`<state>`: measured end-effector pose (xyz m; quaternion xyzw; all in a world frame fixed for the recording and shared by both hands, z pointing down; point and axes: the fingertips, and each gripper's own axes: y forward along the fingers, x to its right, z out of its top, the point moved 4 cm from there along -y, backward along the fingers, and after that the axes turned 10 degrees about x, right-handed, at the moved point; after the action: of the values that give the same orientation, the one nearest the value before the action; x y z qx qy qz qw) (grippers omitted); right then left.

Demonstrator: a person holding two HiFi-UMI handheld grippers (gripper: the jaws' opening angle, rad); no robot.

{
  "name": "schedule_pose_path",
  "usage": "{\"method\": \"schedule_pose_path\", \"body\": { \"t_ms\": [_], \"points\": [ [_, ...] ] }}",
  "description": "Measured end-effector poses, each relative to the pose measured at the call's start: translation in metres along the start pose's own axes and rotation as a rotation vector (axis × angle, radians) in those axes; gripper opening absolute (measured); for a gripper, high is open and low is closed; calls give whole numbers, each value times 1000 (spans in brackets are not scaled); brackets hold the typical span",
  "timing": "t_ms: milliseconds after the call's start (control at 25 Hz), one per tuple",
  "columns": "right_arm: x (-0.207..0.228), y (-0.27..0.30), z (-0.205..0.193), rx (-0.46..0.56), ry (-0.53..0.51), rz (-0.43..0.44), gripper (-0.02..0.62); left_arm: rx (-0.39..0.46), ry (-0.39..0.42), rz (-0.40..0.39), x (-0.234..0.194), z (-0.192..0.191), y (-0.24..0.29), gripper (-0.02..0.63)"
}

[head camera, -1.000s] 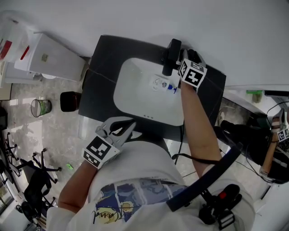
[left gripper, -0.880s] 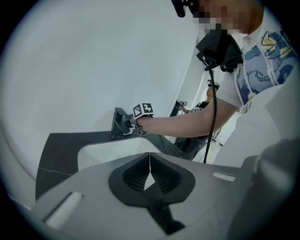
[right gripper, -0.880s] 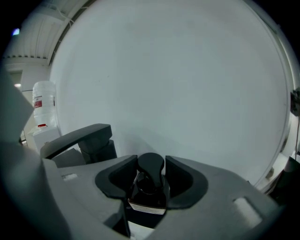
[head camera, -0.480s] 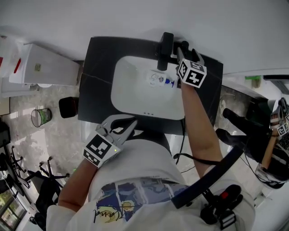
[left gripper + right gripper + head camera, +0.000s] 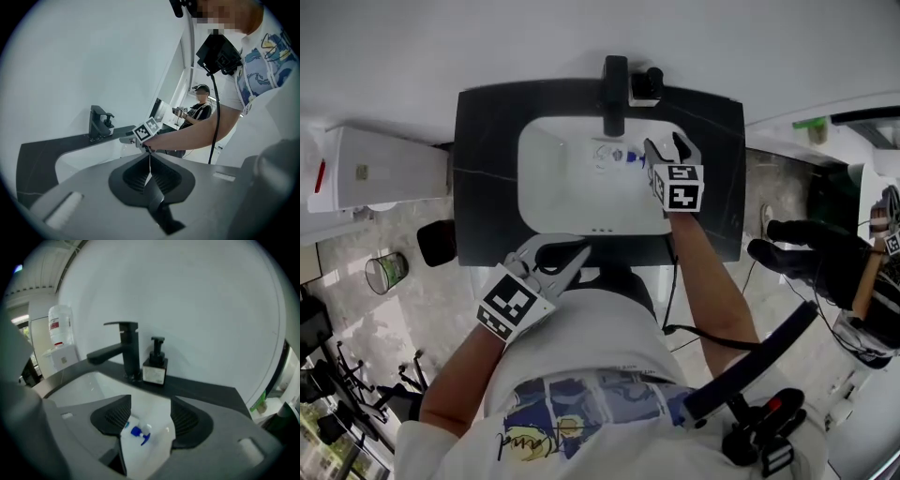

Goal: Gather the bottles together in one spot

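Observation:
A small pale bottle with a blue pump top [image 5: 614, 155] [image 5: 138, 432] lies on its side in the white sink basin [image 5: 553, 187], close to the black faucet [image 5: 616, 80] [image 5: 125, 352]. A black pump bottle [image 5: 649, 84] [image 5: 155, 366] stands upright on the dark counter just right of the faucet. My right gripper [image 5: 666, 150] [image 5: 150, 416] hovers over the basin's right part, open, with the lying bottle below and beyond its jaws, untouched. My left gripper [image 5: 577, 253] [image 5: 150, 161] is shut and empty at the counter's near edge, by my body.
The dark counter [image 5: 487, 141] ends at a white wall behind. A white cabinet [image 5: 375, 173] with a clear bottle [image 5: 60, 324] on it stands to the left. On the floor are a black stool [image 5: 438, 242] and a bin [image 5: 386, 272]. Another person [image 5: 862, 272] is at the right.
My right gripper has drawn back from beside the faucet toward the basin's near right. The blue-topped bottle stays lying in the sink. The left gripper has hardly moved.

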<state>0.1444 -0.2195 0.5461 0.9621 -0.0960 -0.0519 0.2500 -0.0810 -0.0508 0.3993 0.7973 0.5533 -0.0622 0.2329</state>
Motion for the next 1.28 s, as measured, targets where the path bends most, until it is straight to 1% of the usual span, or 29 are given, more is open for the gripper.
{"method": "schedule_pose_path", "body": {
  "t_ms": [80, 160, 240, 360, 480, 680, 840, 960, 1120, 1280],
  "points": [
    [-10, -3, -27, -73, -28, 37, 251, -10, 0, -18, 1, -1, 2, 6],
    [-18, -3, -55, -144, -37, 57, 233, -18, -2, -29, 2, -2, 4, 8],
    [-21, 0, -79, -200, -34, 54, 207, -26, -4, -32, 2, -3, 4, 6],
    [-25, 6, -100, -238, 6, 32, 176, -47, -6, -26, -1, -7, 3, 6],
    [-24, 13, -111, -261, 17, 12, 149, -66, -10, -17, -4, -10, 0, 6],
    [-23, 29, -129, -317, 36, -12, 147, -84, -18, -10, -9, -14, -3, 6],
    [-24, 39, -140, -353, 27, -17, 147, -89, -20, -7, -12, -15, -4, 6],
    [-28, 45, -145, -353, 40, -19, 124, -97, -28, 3, -15, -19, -7, 6],
    [-27, 50, -150, -354, 23, -63, 63, -104, -34, 16, -19, -23, -9, 8],
    [-28, 53, -152, -353, -3, -91, 58, -103, -34, 27, -20, -25, -11, 6]
  ]
}}
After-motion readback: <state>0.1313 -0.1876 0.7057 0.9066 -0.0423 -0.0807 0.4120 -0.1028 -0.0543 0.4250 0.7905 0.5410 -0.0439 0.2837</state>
